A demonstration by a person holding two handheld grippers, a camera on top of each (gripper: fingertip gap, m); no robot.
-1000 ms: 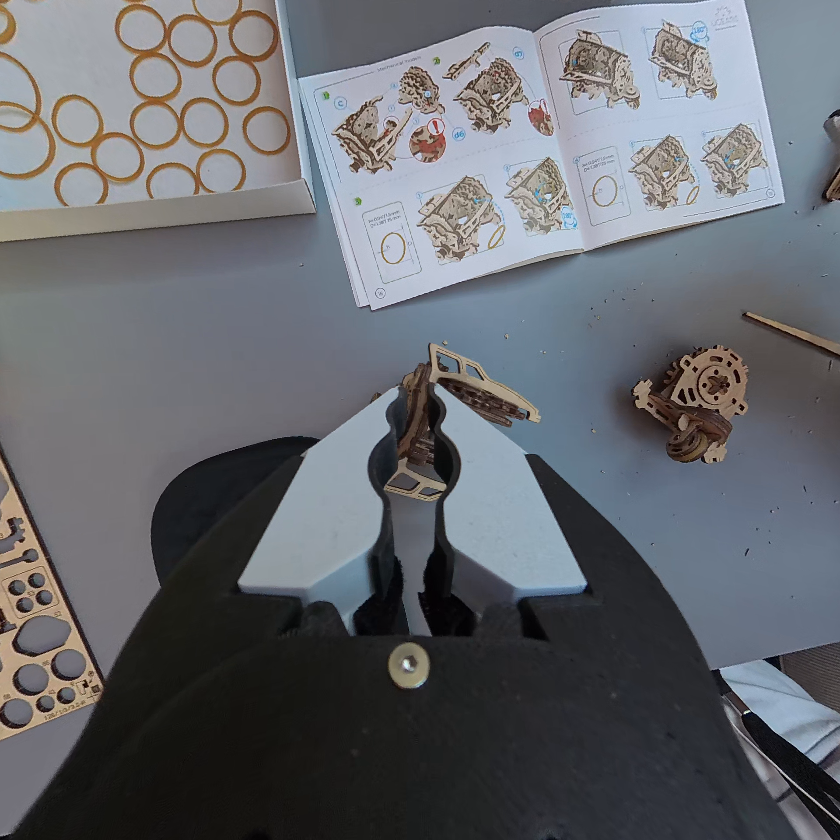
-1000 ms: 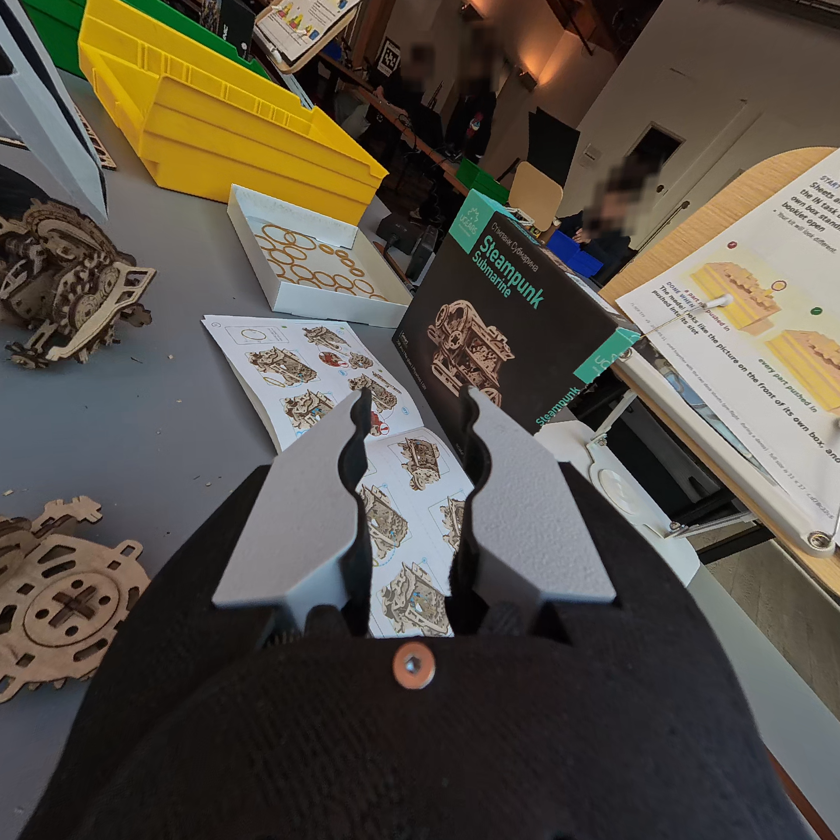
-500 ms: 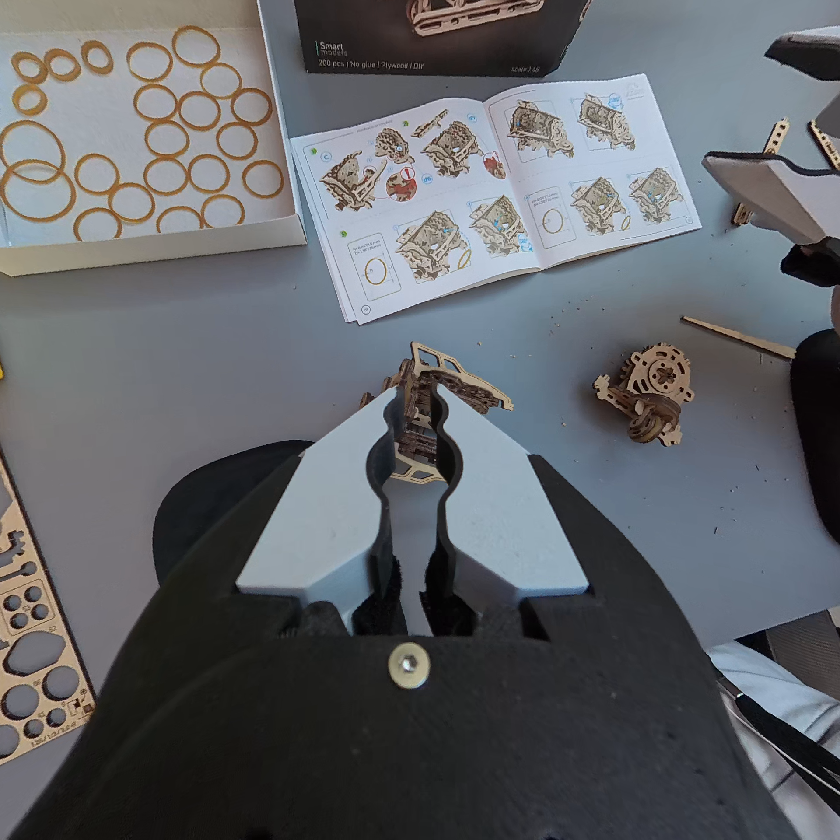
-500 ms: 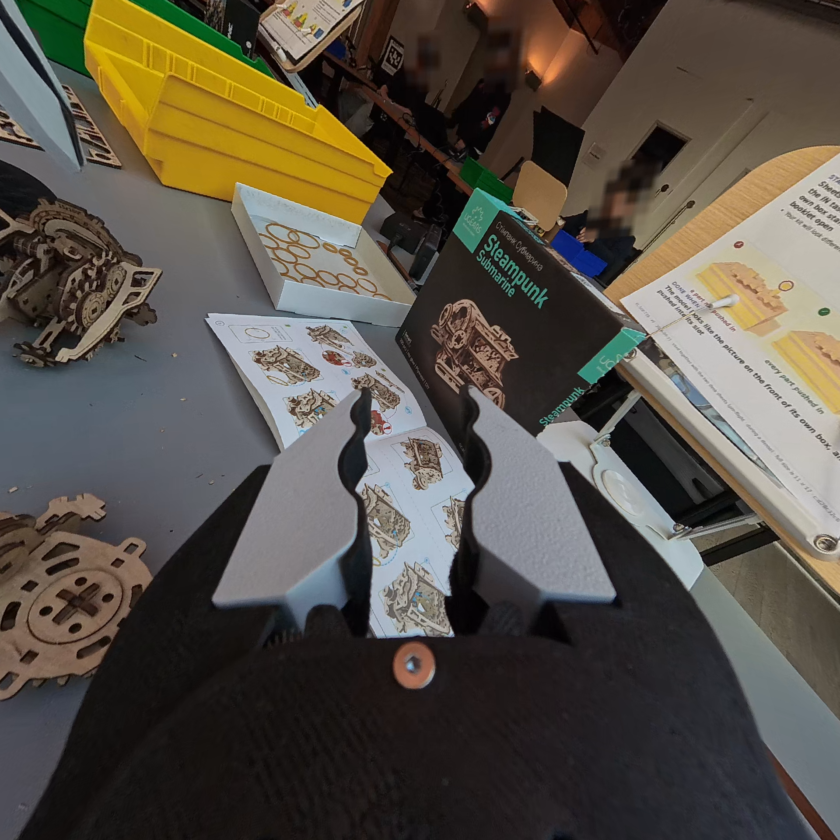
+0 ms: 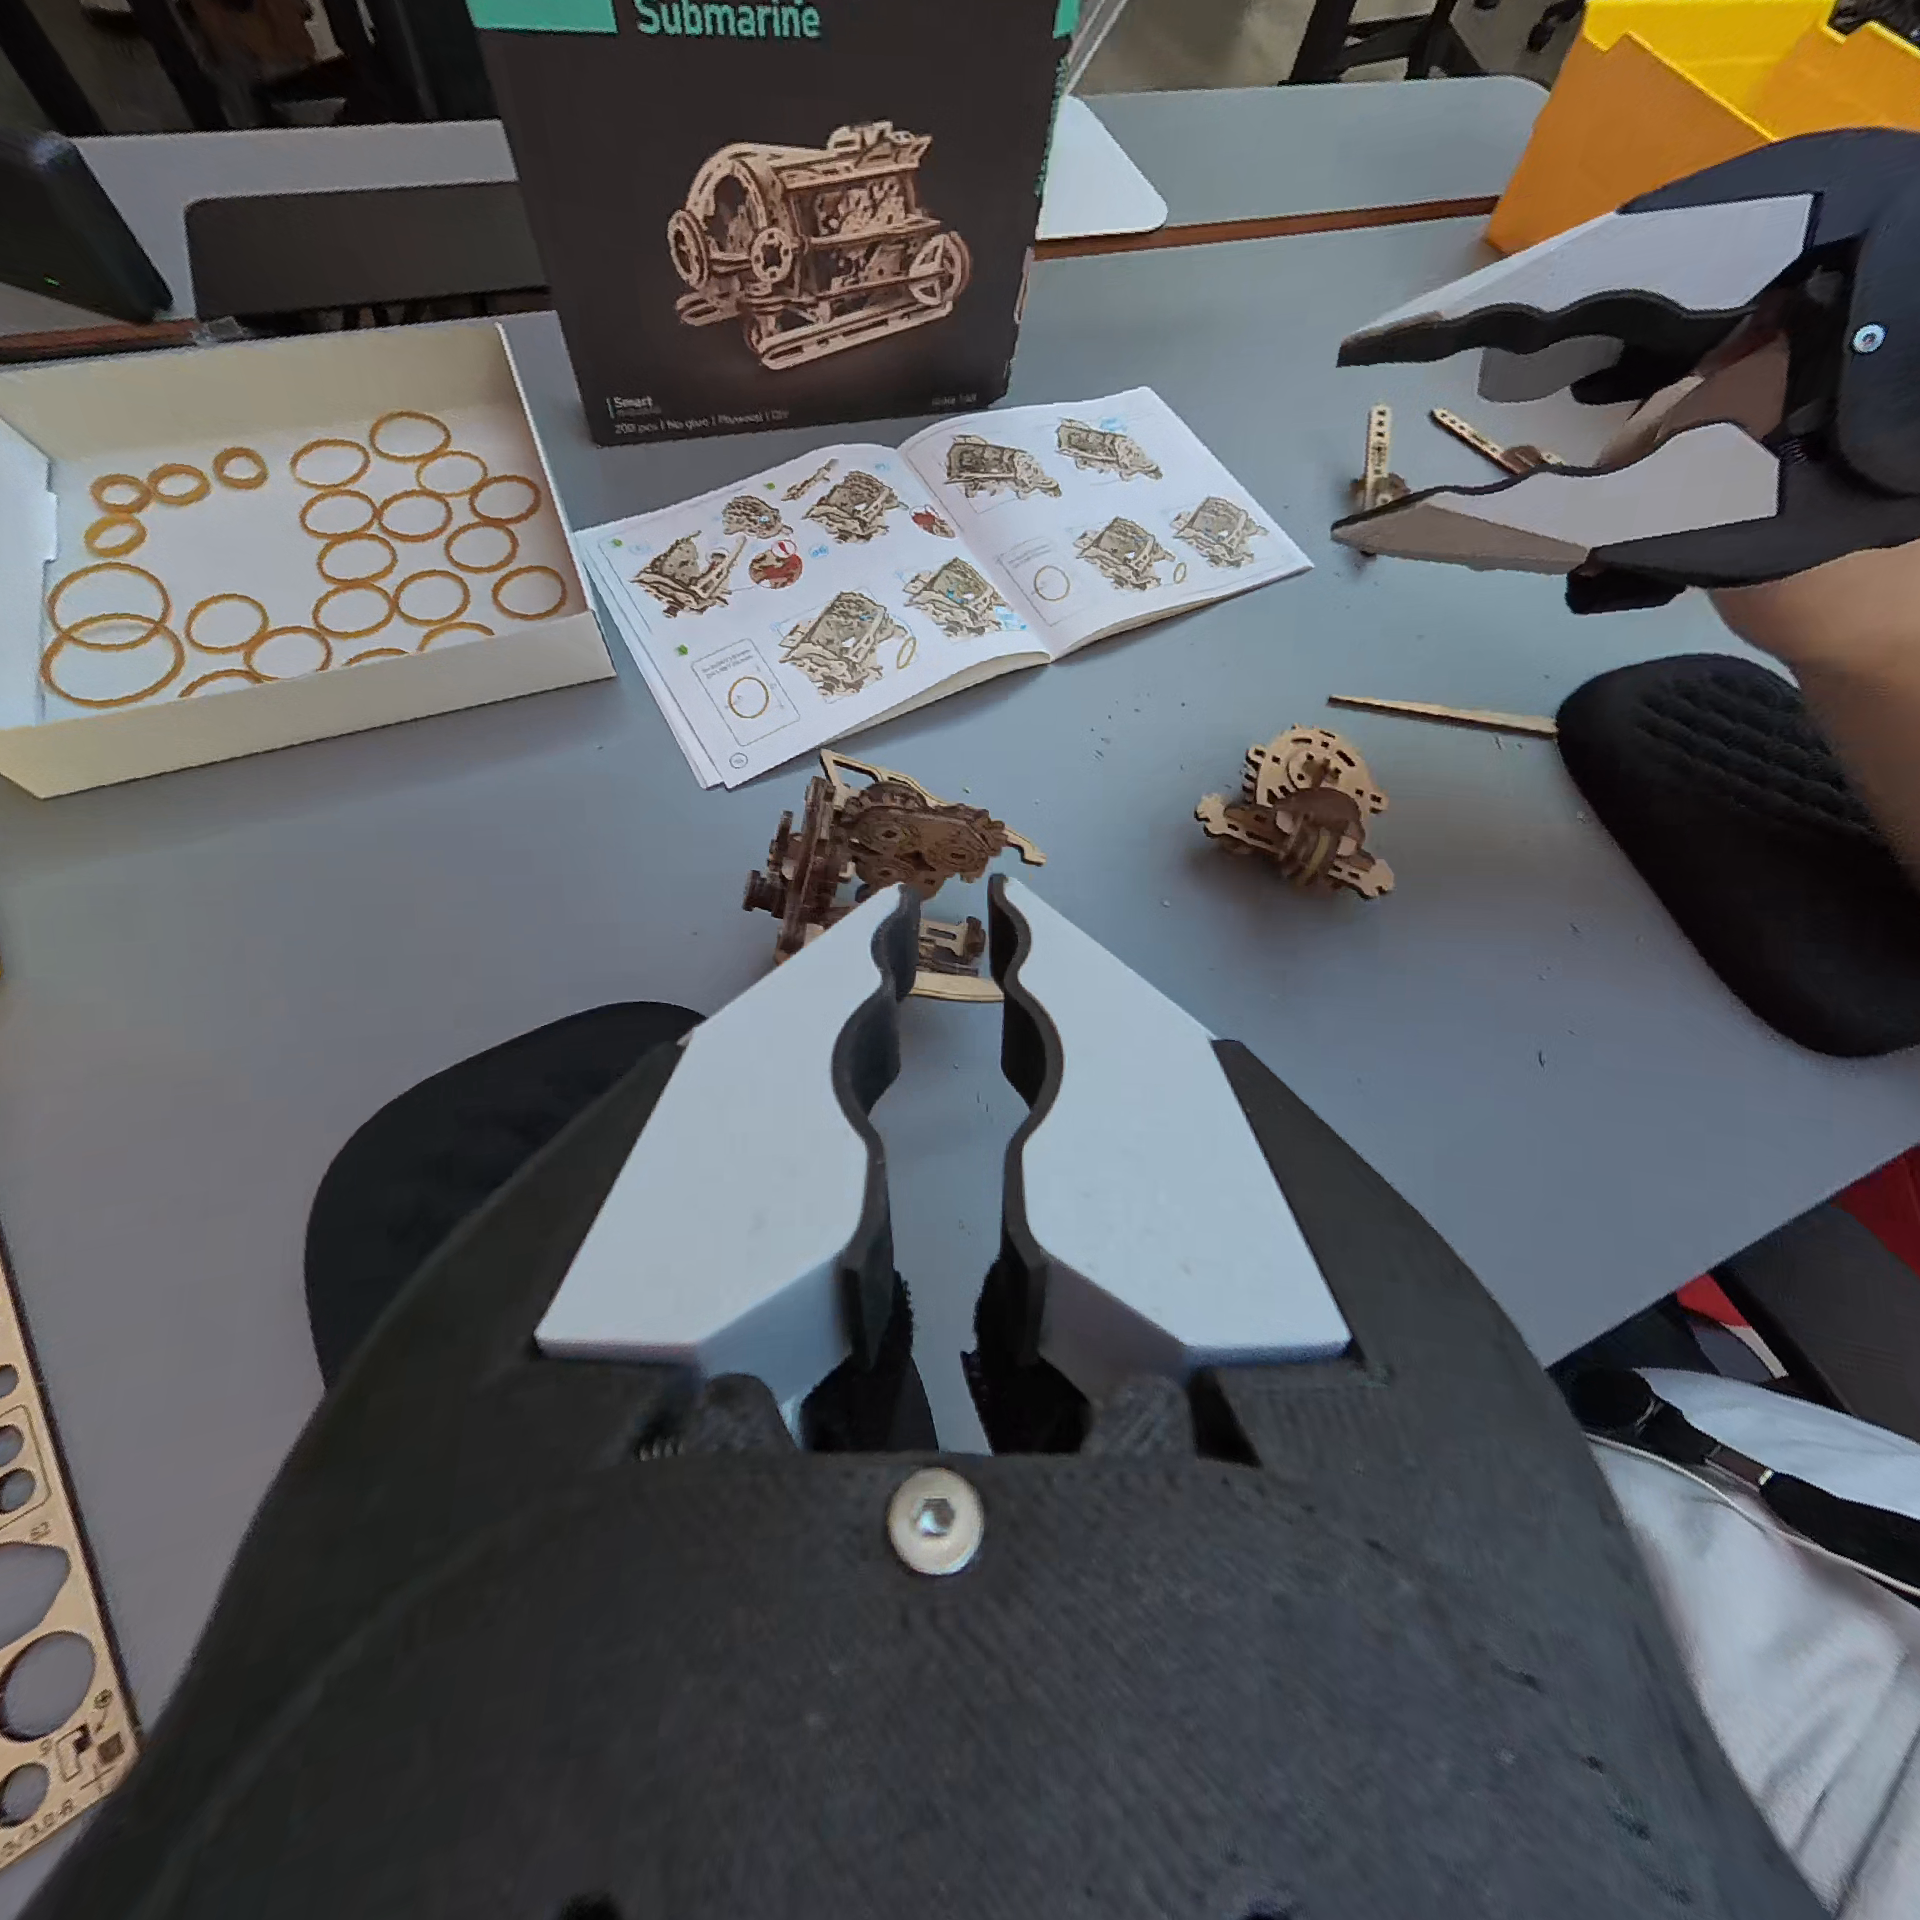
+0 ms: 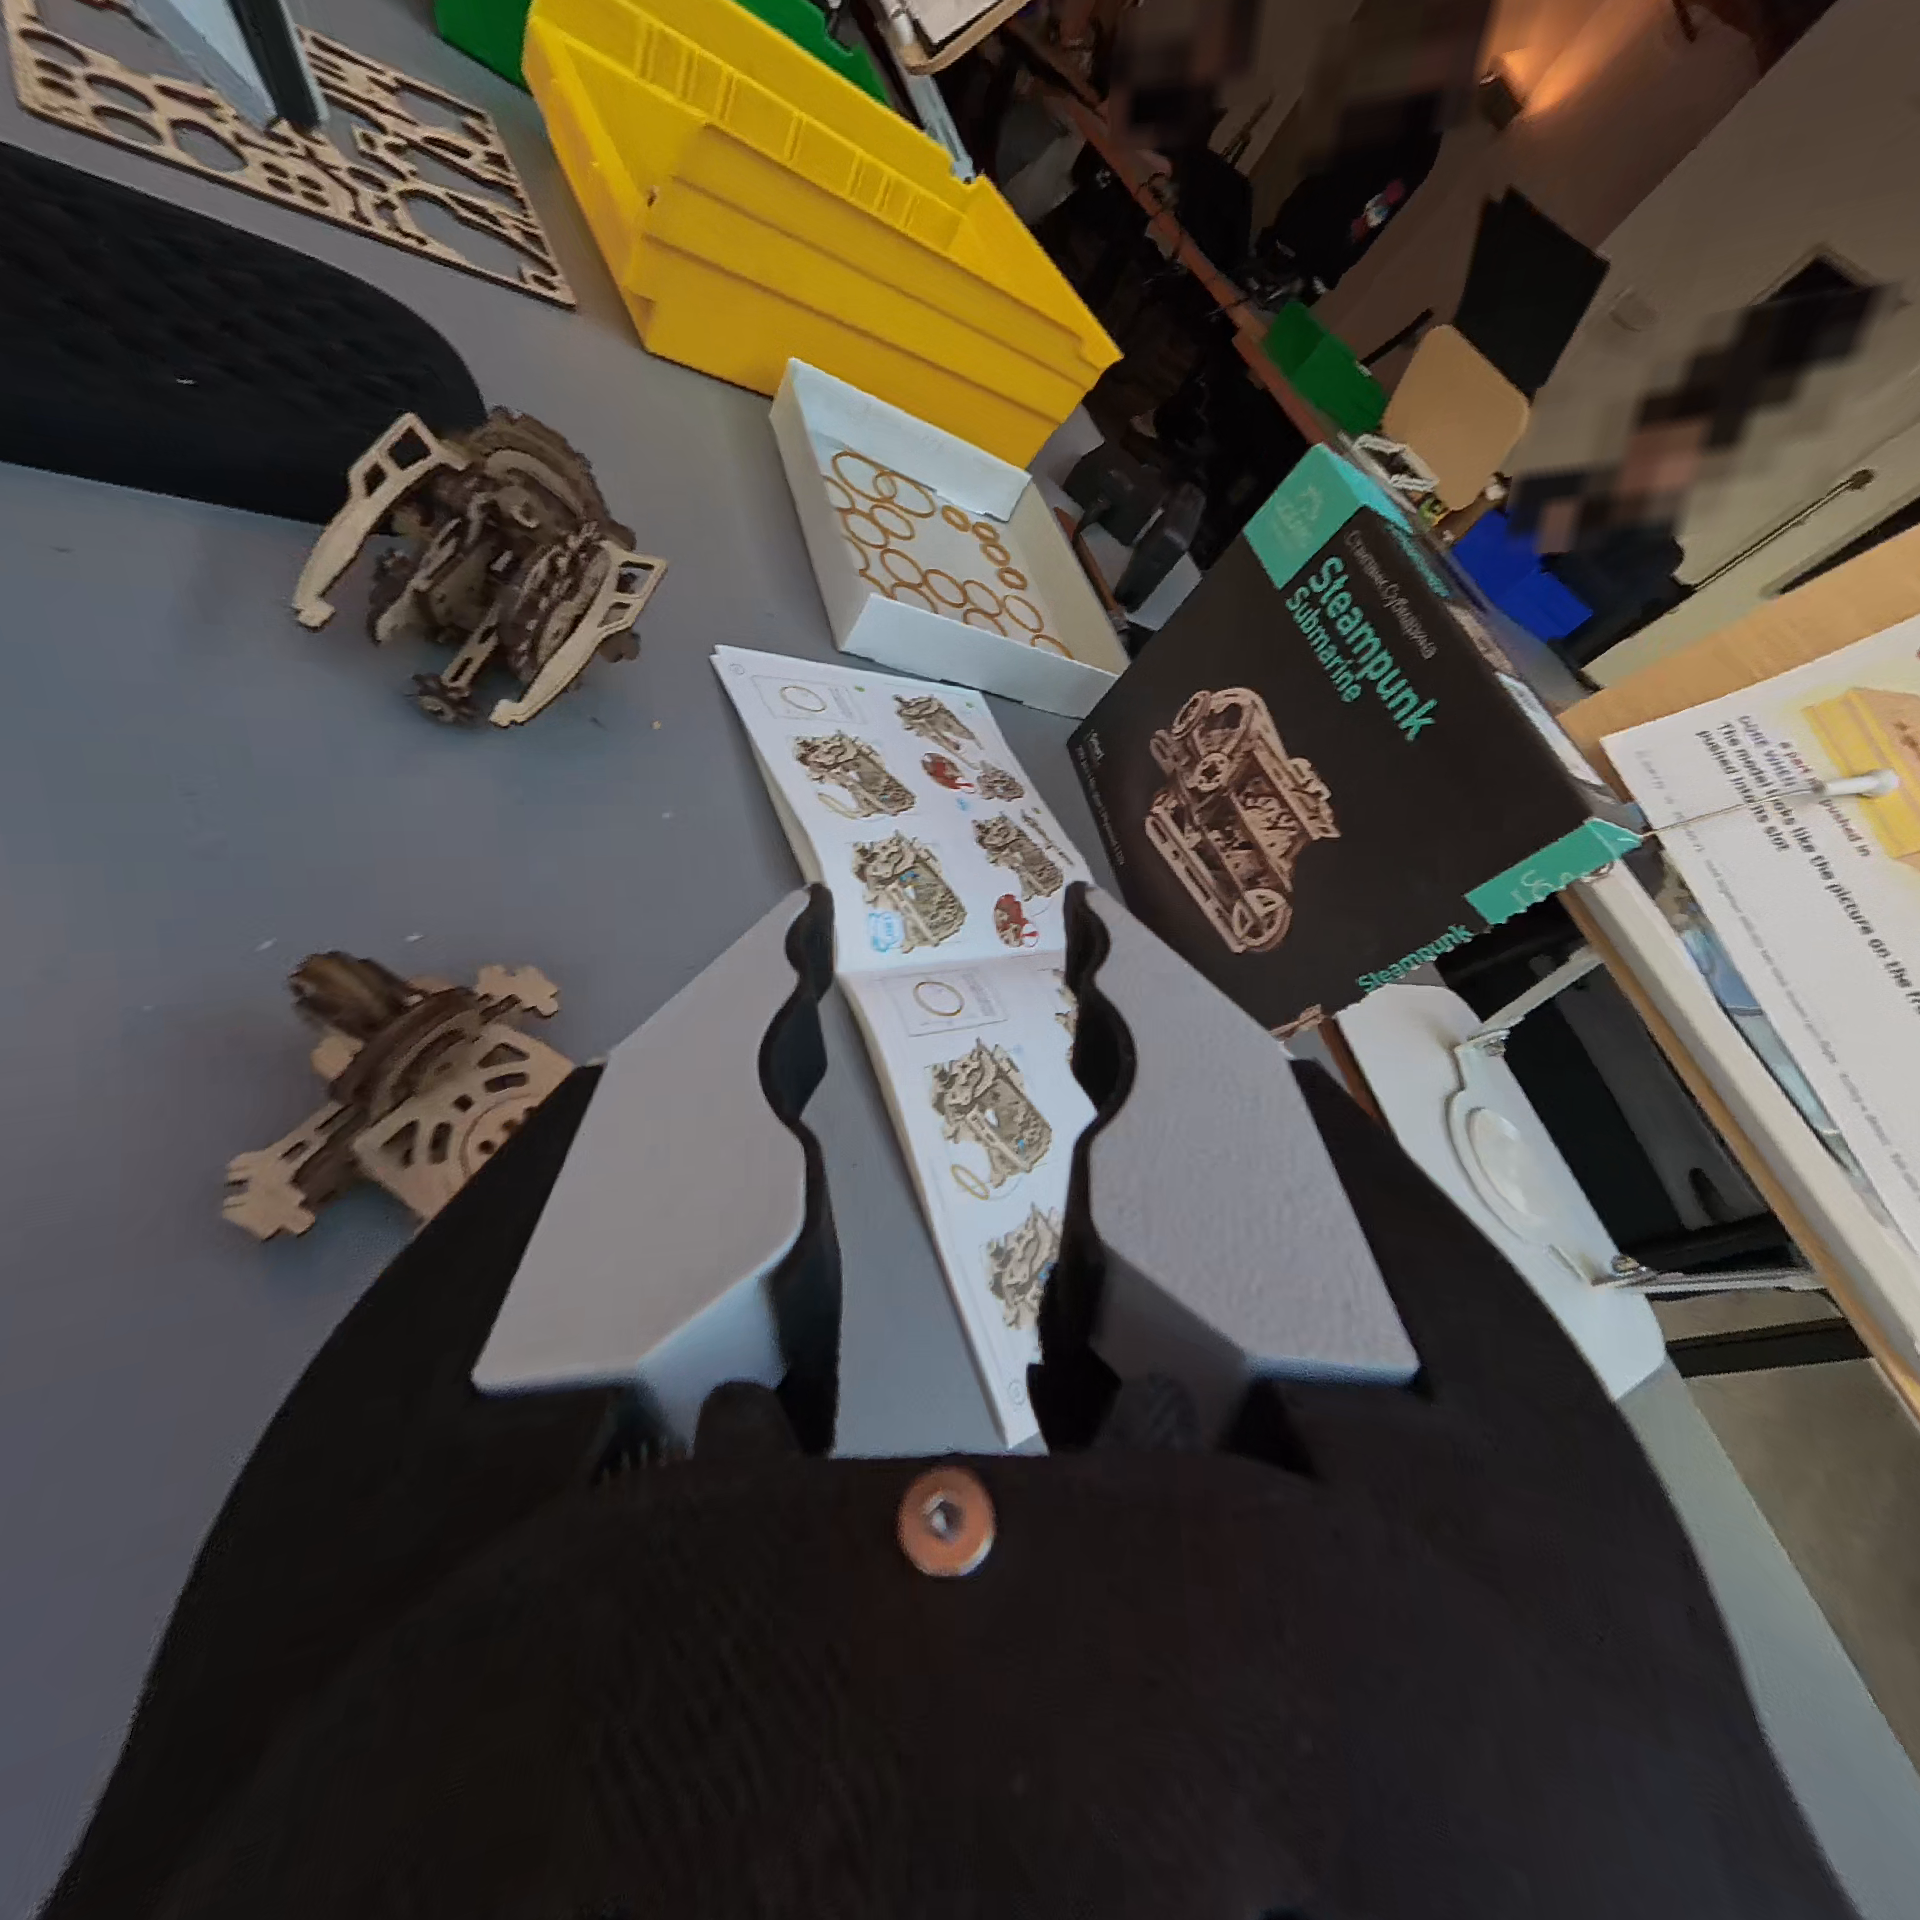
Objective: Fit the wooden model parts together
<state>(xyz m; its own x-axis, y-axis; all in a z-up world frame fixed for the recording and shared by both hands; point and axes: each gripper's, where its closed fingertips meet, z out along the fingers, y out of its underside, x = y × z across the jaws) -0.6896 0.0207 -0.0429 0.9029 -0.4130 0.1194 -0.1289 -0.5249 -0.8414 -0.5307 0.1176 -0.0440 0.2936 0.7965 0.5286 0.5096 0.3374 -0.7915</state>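
Grey tabletop (image 5: 312,935) lies bare on either side of the left gripper (image 5: 943,896); its front edge runs off diagonally at the right, past a black mesh pad (image 5: 1745,842). The left gripper is spread, nothing between its wavy black-lined fingers, and the larger wooden gear assembly (image 5: 883,842) sits on the table just beyond the fingertips, apart from them. A smaller wooden wheel-shaped subassembly (image 5: 1294,810) rests to its right, well apart. Both are laser-cut plywood, toothed and slotted, partly dark-stained. Behind them lie an open instruction booklet (image 5: 935,571), a white tray of tan rubber bands (image 5: 312,551) and an upright black model box (image 5: 790,208). The right gripper (image 6: 945,902) hangs above the booklet, fingers parted and empty, with the smaller subassembly (image 6: 395,1081) off to its left.
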